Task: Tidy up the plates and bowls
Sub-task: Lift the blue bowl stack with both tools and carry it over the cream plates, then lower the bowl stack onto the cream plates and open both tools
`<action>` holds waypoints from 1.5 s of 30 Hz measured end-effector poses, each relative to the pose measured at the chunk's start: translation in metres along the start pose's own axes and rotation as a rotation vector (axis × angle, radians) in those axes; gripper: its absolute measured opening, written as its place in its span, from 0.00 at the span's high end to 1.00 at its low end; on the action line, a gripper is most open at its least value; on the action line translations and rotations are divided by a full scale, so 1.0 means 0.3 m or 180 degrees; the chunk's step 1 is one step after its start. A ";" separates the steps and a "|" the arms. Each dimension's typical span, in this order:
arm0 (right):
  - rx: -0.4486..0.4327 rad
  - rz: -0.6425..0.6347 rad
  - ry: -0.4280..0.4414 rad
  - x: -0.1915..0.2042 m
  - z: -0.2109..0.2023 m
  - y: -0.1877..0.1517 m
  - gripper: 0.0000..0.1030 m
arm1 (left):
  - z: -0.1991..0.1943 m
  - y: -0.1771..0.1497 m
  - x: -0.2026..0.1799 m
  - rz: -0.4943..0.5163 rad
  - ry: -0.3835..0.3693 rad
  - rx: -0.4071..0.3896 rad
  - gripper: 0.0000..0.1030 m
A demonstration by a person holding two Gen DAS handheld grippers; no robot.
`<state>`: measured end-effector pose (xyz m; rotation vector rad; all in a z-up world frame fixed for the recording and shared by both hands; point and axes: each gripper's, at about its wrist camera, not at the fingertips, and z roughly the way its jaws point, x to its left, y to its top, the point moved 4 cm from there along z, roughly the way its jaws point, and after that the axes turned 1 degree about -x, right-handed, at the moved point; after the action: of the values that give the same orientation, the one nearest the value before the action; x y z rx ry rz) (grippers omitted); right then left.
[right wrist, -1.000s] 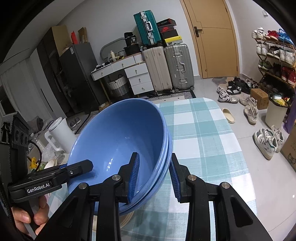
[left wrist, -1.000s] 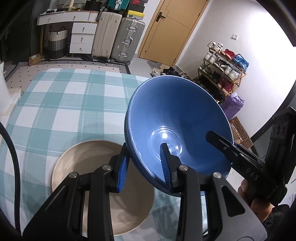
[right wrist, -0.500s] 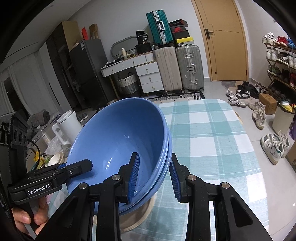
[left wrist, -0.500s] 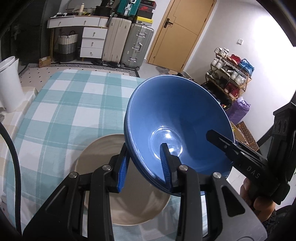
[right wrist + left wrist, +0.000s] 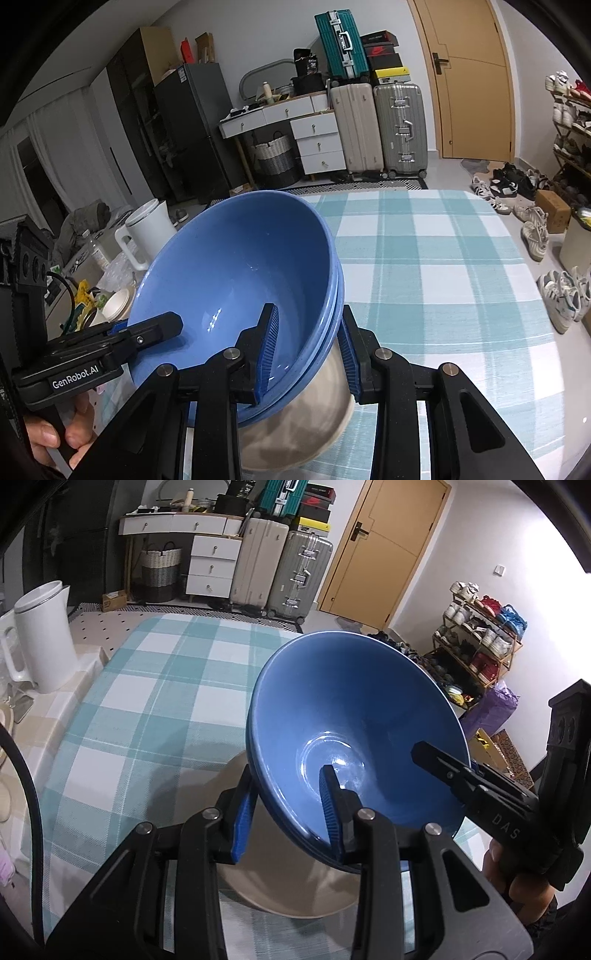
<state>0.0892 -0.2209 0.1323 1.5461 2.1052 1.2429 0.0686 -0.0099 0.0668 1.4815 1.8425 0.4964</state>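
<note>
A stack of blue bowls (image 5: 354, 716) hangs in the air above a beige plate (image 5: 295, 897) on the checked tablecloth. My left gripper (image 5: 286, 812) is shut on the stack's left rim, one finger inside and one outside. My right gripper (image 5: 308, 350) is shut on the opposite rim of the blue bowls (image 5: 236, 280) in the same way. The beige plate (image 5: 295, 428) shows below the bowls in the right wrist view. Each gripper appears in the other's view, the right one (image 5: 476, 794) and the left one (image 5: 122, 343).
The table with the teal checked cloth (image 5: 155, 701) stretches ahead. A white kettle (image 5: 40, 635) stands on a side counter to the left, with small cups and clutter (image 5: 110, 302) nearby. Suitcases, drawers and a shoe rack line the room behind.
Both grippers have carried the blue bowls back and left over the beige plate. The plate has slid further under the stack in both views. The grip has not changed.
</note>
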 end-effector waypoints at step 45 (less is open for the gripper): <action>0.0286 -0.0168 -0.0045 0.003 0.172 -0.079 0.52 | 0.178 -0.019 0.088 0.0448 0.0276 0.0030 0.42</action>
<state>0.1057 -0.1970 0.0835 1.5202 2.2060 1.1309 0.1012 0.0065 0.0195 1.6265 1.8163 0.6293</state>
